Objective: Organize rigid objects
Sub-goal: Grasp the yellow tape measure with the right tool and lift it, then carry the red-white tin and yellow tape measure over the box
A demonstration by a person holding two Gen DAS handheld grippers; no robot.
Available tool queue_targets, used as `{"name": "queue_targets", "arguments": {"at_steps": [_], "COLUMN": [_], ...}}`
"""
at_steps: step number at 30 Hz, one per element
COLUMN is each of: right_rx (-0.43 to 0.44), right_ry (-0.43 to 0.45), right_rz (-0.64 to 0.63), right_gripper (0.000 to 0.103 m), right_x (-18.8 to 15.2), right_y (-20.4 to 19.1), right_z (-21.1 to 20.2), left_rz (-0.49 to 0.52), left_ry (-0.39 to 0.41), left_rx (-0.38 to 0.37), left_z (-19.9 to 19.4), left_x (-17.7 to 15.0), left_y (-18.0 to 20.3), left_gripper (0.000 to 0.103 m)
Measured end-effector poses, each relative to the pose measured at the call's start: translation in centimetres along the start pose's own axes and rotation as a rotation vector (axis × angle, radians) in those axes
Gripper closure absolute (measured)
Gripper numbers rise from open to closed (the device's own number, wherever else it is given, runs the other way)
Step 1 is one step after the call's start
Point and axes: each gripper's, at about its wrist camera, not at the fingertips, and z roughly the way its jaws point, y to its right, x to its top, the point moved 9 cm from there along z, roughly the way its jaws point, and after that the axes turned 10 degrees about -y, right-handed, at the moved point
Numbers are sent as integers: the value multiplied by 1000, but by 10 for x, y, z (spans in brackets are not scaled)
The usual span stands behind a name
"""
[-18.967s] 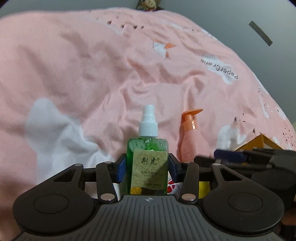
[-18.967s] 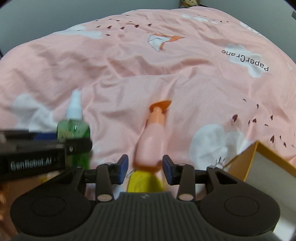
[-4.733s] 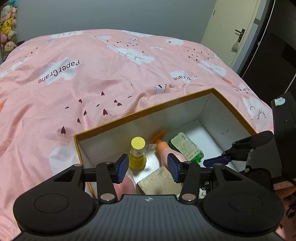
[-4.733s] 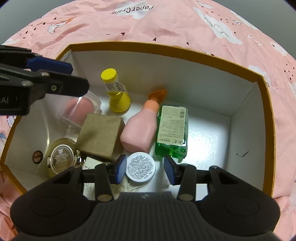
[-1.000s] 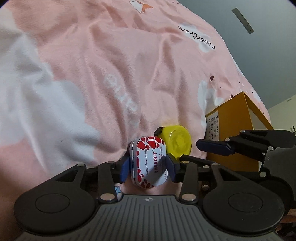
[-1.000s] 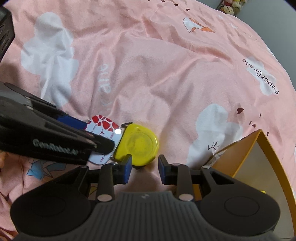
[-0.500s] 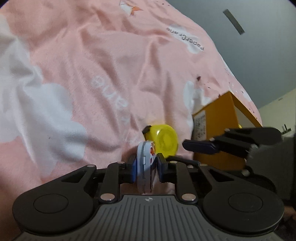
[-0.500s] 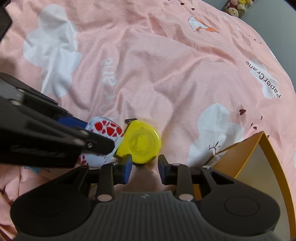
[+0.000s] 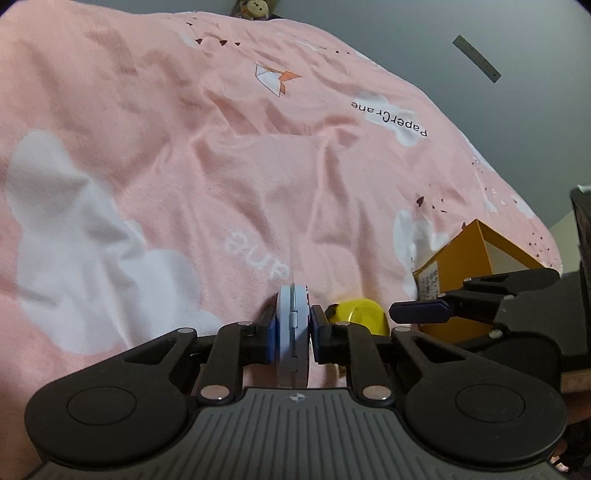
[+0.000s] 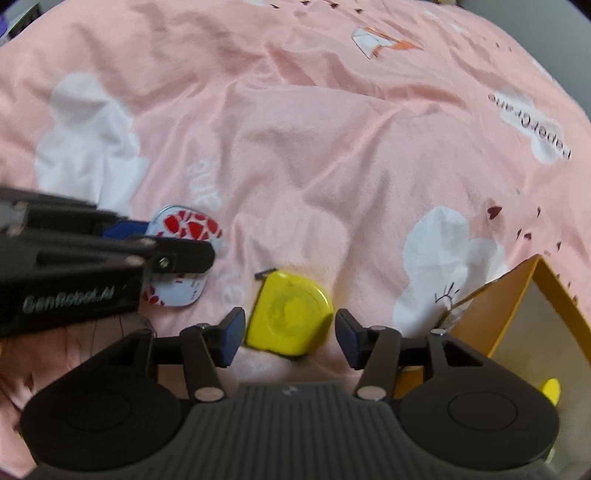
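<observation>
A red-and-white mint tin [image 9: 291,321] stands edge-on between the blue pads of my left gripper [image 9: 292,326], whose jaws are closing and press on both its faces. In the right wrist view the tin [image 10: 181,225] hangs just above the pink bedspread. A yellow tape measure [image 10: 290,317] lies flat on the bedspread between the fingers of my right gripper [image 10: 290,332]. Those jaws are opening, with a gap on each side of the tape measure. The left wrist view shows the tape measure [image 9: 364,319] just right of the tin.
An orange box [image 10: 491,306] with white inside walls sits to the right, with a yellow item [image 10: 550,391] in it. The wrinkled pink bedspread [image 10: 295,147] stretches away ahead and to the left. A plush toy [image 9: 255,7] sits at the far edge.
The left jaws closed on the mint tin, which turned from face-up to edge-on and rose off the bedspread. The right jaws widened around the tape measure.
</observation>
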Motion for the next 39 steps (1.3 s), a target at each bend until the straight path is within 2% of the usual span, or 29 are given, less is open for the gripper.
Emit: {"name": "queue_targets", "arguments": {"at_steps": [7, 14, 25, 32, 34, 39], "right_rx": [27, 3, -52, -113, -113, -166], "right_ry": [-84, -68, 139, 255, 299, 317], "right_rz": [74, 60, 61, 131, 160, 270], "right_gripper": [49, 51, 52, 52, 52, 53], "right_x": [5, 5, -12, -42, -54, -92], "right_y": [4, -3, -1, 26, 36, 70], "right_z": [21, 16, -64, -121, -137, -165], "left_rz": [3, 0, 51, 163, 208, 274], "left_ry": [-5, -3, 84, 142, 143, 119], "left_rx": [5, 7, -11, -87, -118, -205], "left_z": [-1, -5, -40, -69, -74, -77], "left_x": [-2, -4, 1, 3, 2, 0], "left_y": [1, 2, 29, 79, 98, 140], "left_gripper": [83, 83, 83, 83, 83, 83]}}
